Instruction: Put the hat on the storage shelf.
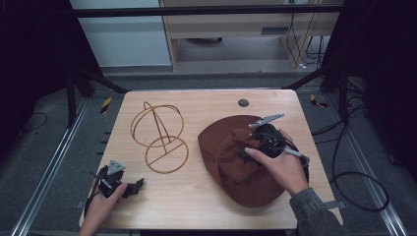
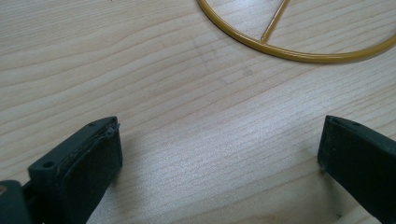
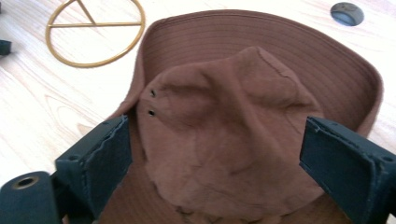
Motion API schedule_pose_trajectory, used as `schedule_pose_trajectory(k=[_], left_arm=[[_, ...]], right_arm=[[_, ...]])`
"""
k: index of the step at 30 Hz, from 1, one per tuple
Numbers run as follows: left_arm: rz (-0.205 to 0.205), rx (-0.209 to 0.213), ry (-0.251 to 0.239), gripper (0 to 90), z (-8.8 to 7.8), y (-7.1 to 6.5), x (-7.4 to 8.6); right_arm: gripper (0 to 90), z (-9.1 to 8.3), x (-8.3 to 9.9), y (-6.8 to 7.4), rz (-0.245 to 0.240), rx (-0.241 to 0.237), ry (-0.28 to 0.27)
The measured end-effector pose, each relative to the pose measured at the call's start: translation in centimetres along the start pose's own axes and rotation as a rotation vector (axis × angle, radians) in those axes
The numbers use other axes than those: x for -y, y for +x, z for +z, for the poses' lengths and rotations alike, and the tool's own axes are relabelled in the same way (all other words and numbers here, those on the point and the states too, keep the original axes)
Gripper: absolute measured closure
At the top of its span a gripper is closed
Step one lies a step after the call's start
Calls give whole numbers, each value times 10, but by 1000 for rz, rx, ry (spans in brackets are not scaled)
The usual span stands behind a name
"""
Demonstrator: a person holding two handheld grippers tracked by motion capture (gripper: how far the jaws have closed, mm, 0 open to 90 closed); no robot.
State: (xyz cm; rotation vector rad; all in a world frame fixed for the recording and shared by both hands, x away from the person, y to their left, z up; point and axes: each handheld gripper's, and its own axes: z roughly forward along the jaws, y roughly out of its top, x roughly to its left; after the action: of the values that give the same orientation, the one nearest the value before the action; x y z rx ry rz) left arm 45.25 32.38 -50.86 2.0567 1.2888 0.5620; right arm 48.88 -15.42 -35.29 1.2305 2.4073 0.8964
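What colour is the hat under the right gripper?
Plain brown hat, no pattern; it shows best in the right gripper view.

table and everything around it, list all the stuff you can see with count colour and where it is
hat: 1, brown, right half of the table, crown up under the right gripper
wire stand: 1, gold, left of centre, flat ring base on the table with an upright hoop
cable port: 1, dark grey, set in the table top near the far edge
table: 1, light wood, centre of the high view
cabinet: 1, pale wood, behind the table
cables: several, black, on the floor to the right
left gripper: 1, black, near left corner, jaws apart over bare wood
right gripper: 1, black, over the hat crown, jaws apart
hands: 2, one on each gripper
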Motion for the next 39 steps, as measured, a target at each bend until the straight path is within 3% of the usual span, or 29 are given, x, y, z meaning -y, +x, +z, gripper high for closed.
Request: schedule_pose_trajectory(k=[6, 12, 19, 31, 39], left_arm=[[0, 0, 0, 0, 0, 0, 0], [2, 5, 1, 0, 1, 0, -1], [2, 8, -2, 0, 3, 1, -3], [7, 7, -1, 0, 4, 1, -4], [3, 6, -2, 0, 4, 1, -4]], right_arm=[[117, 5, 3, -12, -54, -6, 41], [206, 8, -1, -26, -31, 14, 65], [232, 9, -6, -33, -26, 16, 88], [209, 27, -23, -33, -27, 5, 144], [324, 29, -25, -28, -47, 22, 174]])
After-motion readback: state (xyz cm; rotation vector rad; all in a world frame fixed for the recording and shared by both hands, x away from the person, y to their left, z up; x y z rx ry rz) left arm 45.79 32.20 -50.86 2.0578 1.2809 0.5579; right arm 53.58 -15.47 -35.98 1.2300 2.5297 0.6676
